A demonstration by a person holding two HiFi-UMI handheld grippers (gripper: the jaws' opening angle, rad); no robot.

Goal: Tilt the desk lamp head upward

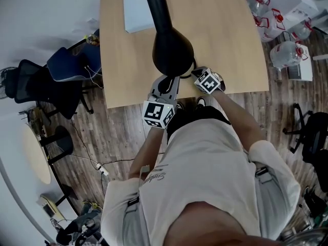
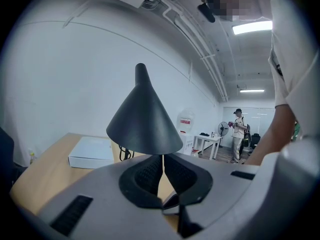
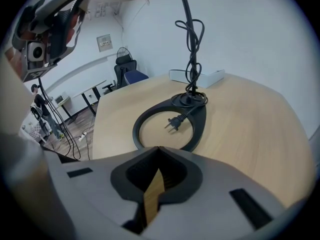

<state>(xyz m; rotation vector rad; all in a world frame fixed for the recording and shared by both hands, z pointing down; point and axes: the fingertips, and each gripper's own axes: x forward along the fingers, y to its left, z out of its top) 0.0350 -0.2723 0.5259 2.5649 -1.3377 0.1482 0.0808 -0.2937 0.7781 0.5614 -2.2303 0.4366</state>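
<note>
White box (image 1: 137, 9) sits at the back left of the worktop (image 1: 230, 45). Left gripper (image 2: 163, 158): jaws nearly together, nothing between them, tips just below the rim of the lamp head (image 2: 144, 119); contact unclear. The lamp head is a black cone over the near worktop edge, on a curved neck (image 1: 158, 6). It looks light, rigid and smooth, probably slippery, so pinch the rim or push up from under it. Right gripper (image 3: 158, 151): jaws nearly closed, empty, aimed at the ring base (image 3: 199, 126) and could steady it.
</note>
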